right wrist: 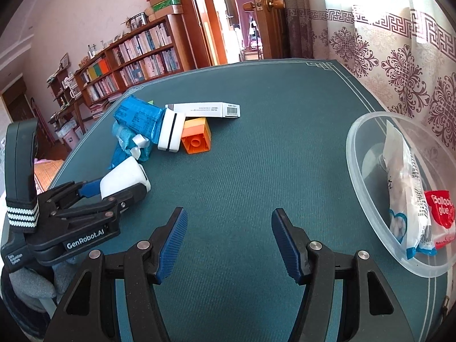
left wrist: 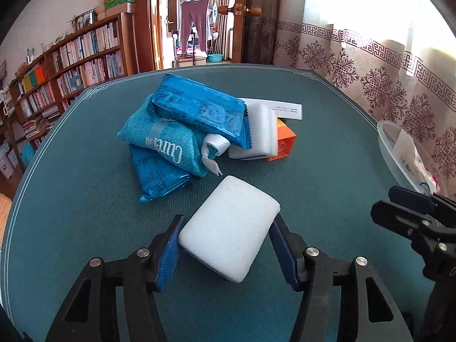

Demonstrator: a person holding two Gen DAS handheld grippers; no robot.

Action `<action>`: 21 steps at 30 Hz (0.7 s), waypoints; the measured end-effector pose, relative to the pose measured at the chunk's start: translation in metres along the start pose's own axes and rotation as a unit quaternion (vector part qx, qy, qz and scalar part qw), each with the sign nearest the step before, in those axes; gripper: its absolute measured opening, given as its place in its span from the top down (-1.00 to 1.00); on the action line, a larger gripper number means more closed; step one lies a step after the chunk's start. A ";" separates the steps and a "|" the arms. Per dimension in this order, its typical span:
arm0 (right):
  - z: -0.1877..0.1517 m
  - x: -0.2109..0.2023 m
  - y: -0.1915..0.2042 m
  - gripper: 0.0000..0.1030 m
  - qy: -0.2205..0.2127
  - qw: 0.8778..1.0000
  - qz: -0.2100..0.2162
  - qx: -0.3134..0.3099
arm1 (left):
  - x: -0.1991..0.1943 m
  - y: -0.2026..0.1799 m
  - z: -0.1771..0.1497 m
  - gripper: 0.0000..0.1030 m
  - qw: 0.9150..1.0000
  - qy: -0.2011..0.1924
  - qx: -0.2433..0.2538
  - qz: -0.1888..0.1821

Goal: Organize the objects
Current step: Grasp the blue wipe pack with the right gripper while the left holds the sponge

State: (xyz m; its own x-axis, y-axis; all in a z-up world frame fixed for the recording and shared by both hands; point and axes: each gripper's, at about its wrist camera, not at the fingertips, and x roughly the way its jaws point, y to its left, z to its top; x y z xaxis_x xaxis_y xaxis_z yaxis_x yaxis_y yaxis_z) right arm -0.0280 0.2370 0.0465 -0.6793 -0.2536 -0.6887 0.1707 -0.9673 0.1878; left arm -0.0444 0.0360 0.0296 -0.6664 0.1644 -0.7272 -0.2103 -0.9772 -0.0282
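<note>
My left gripper is shut on a white sponge block, tilted a little above the green table mat; the block also shows in the right wrist view. Beyond it lies a pile: blue packets, a teal Curel pouch, a second white block, an orange toy brick and a white carton. My right gripper is open and empty over bare mat. A clear plastic bowl to its right holds a white bag and a red balloon glue packet.
Patterned curtains hang right behind the table's right edge. A bookcase and an open doorway stand beyond the far and left edges. The right gripper's fingers show at the right of the left wrist view.
</note>
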 end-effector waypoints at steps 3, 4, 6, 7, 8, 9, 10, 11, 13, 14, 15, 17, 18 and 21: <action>0.010 0.008 0.012 -0.22 -0.010 1.000 0.020 -0.013 | -0.005 0.014 -0.004 -0.22 1.000 0.000 -0.012 0.011; 0.014 0.011 0.017 -0.22 -0.013 0.999 0.025 -0.020 | -0.007 0.018 -0.005 -0.22 1.000 -0.002 -0.017 0.015; 0.021 0.018 0.028 -0.22 -0.020 0.999 0.035 -0.033 | -0.011 0.025 -0.006 -0.22 0.999 -0.008 -0.023 0.025; 0.026 0.020 0.033 -0.22 -0.023 0.998 0.040 -0.040 | -0.012 0.028 -0.007 -0.22 0.999 -0.011 -0.026 0.030; 0.030 0.023 0.039 -0.22 -0.027 0.997 0.045 -0.048 | -0.014 0.031 -0.008 -0.22 0.999 -0.015 -0.029 0.035; 0.034 0.026 0.044 -0.22 -0.031 0.997 0.049 -0.056 | -0.015 0.034 -0.009 -0.22 0.998 -0.018 -0.031 0.042; 0.038 0.028 0.049 -0.22 -0.035 0.996 0.052 -0.064 | -0.015 0.037 -0.010 -0.22 0.998 -0.022 -0.034 0.048; 0.041 0.031 0.054 -0.22 -0.039 0.995 0.055 -0.073 | -0.016 0.040 -0.011 -0.22 0.998 -0.024 -0.036 0.053; 0.048 0.037 0.066 -0.22 -0.046 0.992 0.059 -0.097 | -0.015 0.044 -0.011 -0.22 0.997 -0.025 -0.042 0.057; 0.051 0.041 0.071 -0.22 -0.049 0.991 0.059 -0.110 | -0.015 0.046 -0.011 -0.22 0.997 -0.025 -0.046 0.056; 0.054 0.045 0.077 -0.22 -0.049 0.989 0.061 -0.122 | -0.014 0.048 -0.011 -0.22 0.997 -0.023 -0.050 0.055; 0.061 0.054 0.087 -0.22 -0.049 0.986 0.063 -0.144 | -0.014 0.050 -0.012 -0.22 0.997 -0.023 -0.055 0.053; 0.064 0.059 0.091 -0.22 -0.049 0.985 0.062 -0.155 | -0.014 0.051 -0.012 -0.22 0.997 -0.024 -0.057 0.054; 0.074 0.073 0.103 -0.22 -0.046 0.980 0.061 -0.182 | -0.015 0.054 -0.013 -0.22 0.996 -0.025 -0.065 0.053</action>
State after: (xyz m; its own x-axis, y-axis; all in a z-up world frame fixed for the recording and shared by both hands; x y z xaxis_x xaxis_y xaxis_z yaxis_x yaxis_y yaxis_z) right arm -0.1126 0.1194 0.0675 -0.6960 -0.3819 -0.6081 0.4871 -0.8733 -0.0091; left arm -0.0364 -0.0212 0.0304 -0.7155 0.0627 -0.6958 -0.0452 -0.9980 -0.0434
